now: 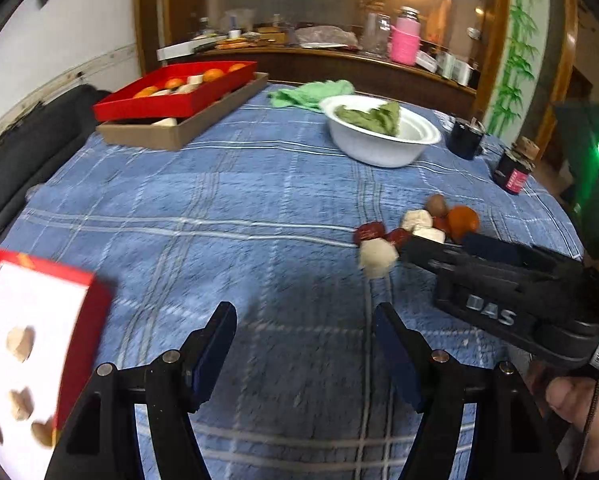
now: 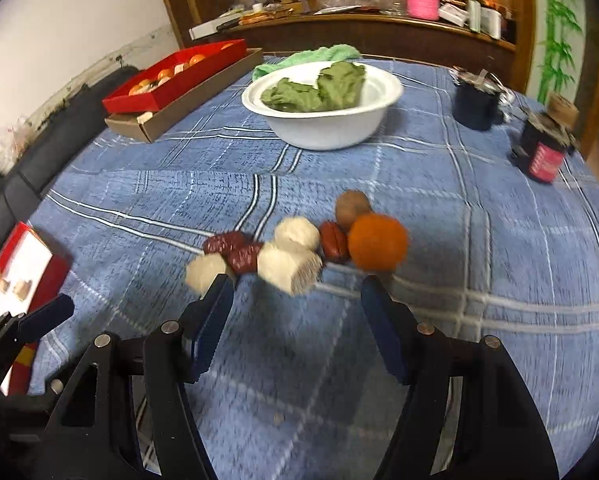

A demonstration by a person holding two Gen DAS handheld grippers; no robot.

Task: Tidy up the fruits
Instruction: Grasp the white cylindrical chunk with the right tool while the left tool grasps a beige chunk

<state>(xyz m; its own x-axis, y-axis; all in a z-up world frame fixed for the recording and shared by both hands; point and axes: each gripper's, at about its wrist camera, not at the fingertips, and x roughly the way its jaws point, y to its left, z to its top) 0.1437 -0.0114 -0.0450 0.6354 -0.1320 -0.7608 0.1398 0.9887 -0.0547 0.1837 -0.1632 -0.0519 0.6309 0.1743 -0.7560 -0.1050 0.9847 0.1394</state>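
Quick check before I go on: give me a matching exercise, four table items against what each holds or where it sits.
1 white bowl
2 orange fruit
3 red tray
4 black jar with red label

a stacked on a brown cardboard tray
b holds green leaves
c far right of the table
d right end of the fruit cluster

Pairs: 1-b, 2-d, 3-a, 4-c

Two low forward views, shared tablecloth [image 1: 259, 208]

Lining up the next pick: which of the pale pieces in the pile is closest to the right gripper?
The leftmost pale piece, touching the right gripper's left finger; the other two sit farther back.
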